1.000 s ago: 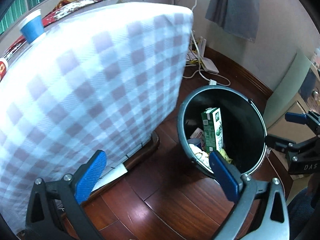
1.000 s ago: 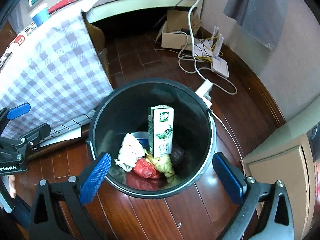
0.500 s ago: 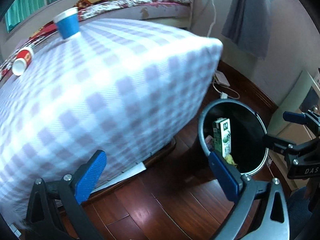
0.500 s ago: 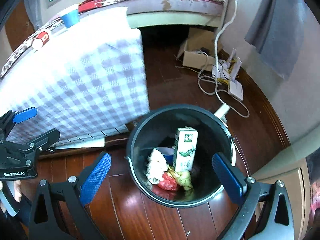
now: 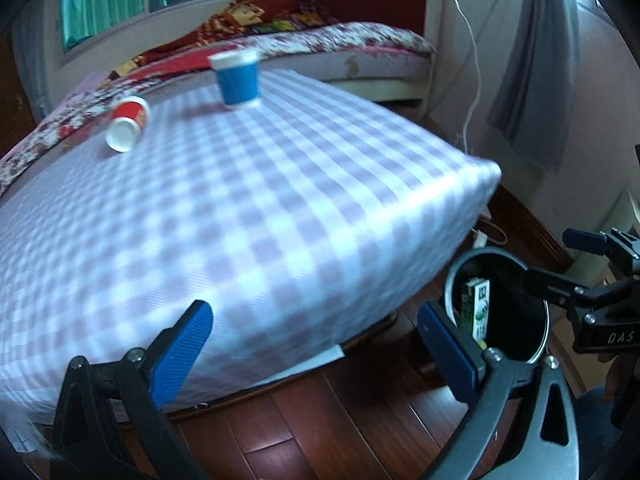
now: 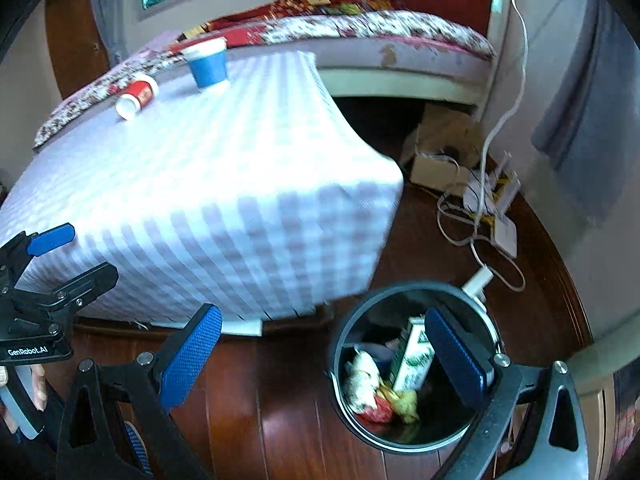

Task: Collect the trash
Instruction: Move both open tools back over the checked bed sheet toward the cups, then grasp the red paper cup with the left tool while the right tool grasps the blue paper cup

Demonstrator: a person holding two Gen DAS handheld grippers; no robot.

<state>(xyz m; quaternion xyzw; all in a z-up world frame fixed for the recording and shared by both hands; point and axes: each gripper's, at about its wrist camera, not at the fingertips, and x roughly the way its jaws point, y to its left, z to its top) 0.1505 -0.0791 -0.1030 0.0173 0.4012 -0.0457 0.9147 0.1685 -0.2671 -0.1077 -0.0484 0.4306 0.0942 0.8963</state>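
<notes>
Both tongs stand spread wide with nothing between their blue pads.

From the left wrist view, the left tongs [image 5: 316,336] hang above the dark wooden floor [image 5: 320,412], facing the side of a tabletop [image 5: 240,208] draped in a white and lilac checked cloth. On its far part a blue paper cup [image 5: 236,78] stands upright, and a red paper cup [image 5: 127,124] lies on its side to the left of it, white mouth toward the camera; the two are near each other but apart. Just right of the tabletop's corner a black trash bin [image 5: 540,344] sits on the floor, with a green and white carton [image 5: 478,312] upright inside. The right tongs [image 5: 560,258] show at the right edge, above the bin. A bed [image 5: 360,40] runs behind.

From the right wrist view, the right tongs [image 6: 324,354] hover over the floor [image 6: 280,400] beside the bin [image 6: 340,376], one pad overlapping its rim in the picture. Inside lie the carton [image 6: 410,360], a white crumpled wad [image 6: 362,380], something red [image 6: 378,414] and something yellow [image 6: 406,402]. The blue cup [image 6: 208,64] and red cup [image 6: 136,96] sit on the tabletop [image 6: 200,200]. The left tongs [image 6: 64,254] appear at the left edge, a hand [image 6: 24,388] on the handle below. Cables [image 6: 480,216] trail across the floor by the wall.
</notes>
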